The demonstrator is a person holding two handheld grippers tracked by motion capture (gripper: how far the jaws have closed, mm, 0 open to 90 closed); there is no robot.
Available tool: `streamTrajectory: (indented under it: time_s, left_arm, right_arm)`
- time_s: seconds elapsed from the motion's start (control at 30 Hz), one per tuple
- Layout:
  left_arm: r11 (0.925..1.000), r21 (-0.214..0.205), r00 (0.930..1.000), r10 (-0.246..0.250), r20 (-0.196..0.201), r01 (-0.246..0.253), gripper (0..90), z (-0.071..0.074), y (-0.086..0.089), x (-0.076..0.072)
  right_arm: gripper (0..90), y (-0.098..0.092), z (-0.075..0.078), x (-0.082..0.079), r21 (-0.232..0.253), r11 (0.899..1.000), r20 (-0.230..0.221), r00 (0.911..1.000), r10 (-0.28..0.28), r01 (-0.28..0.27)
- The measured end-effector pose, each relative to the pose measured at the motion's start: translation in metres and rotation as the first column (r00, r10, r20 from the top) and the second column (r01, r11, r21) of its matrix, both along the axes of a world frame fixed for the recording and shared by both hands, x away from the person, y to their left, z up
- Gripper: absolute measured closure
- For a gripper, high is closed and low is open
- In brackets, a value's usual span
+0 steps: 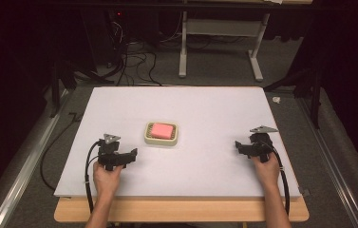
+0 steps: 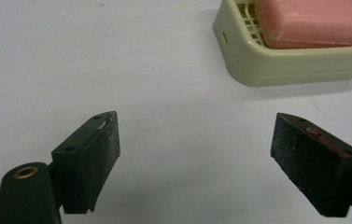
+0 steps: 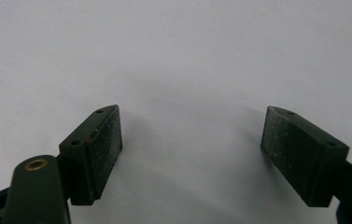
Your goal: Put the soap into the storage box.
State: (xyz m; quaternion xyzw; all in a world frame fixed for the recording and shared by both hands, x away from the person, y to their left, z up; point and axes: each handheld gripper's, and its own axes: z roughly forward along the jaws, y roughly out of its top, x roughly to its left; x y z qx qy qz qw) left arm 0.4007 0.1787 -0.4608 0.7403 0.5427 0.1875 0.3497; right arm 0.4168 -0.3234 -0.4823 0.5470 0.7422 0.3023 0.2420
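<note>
Left gripper (image 2: 194,144) gapes empty near soap dish (image 2: 276,60)

My view lists a pink rectangular bar of soap (image 1: 161,129), faintly streaked with white, in a cream-coloured plastic soap dish (image 1: 148,137) with a pale slatted grid inside. The plain white sheet-covered table (image 1: 205,156) shows a light wood edge along its near side. I hold the matt black left gripper (image 2: 194,149), its jaws speckled with fine grey grit, one jaw carrying a small red mark, with a brass-coloured ring at the base. The matt black right gripper (image 3: 190,151) has the same speckled jaws and brass ring. Both carry grey plates and black cables. Floor: grey carpet.
</note>
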Motion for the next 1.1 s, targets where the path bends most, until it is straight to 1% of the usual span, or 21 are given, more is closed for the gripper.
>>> streamTrajectory:
  time_s: [0.2, 0.63, 0.93, 1.1]
  left_arm:
    - [0.9998, 0.022, 1.0, -0.002, -0.01, 0.002, 16.4, -0.004, -0.002, 0.002]
    - [0.9988, 0.049, 0.9998, 0.0, -0.021, 0.001, 16.3, -0.012, -0.006, 0.009]
    - [0.9978, 0.066, 0.9998, 0.0, -0.022, 0.001, 16.3, -0.018, -0.009, 0.013]
    - [0.9938, 0.111, 0.9998, -0.004, -0.019, 0.006, 16.3, -0.021, -0.012, 0.014]
  right_arm:
    - [21.2, 0.0, 0.0, 0.0, 0.0, 1.0, 0.0, 1.0, 0.0, 0.0]
    - [21.2, 0.0, 0.0, 0.0, 0.0, 1.0, 0.0, 1.0, 0.0, 0.0]
    - [21.2, 0.0, 0.0, 0.0, -0.001, 1.0, 0.0, 1.0, 0.0, 0.0]
    - [21.2, 0.0, 0.0, 0.0, -0.001, 1.0, 0.0, 1.0, 0.0, 0.0]
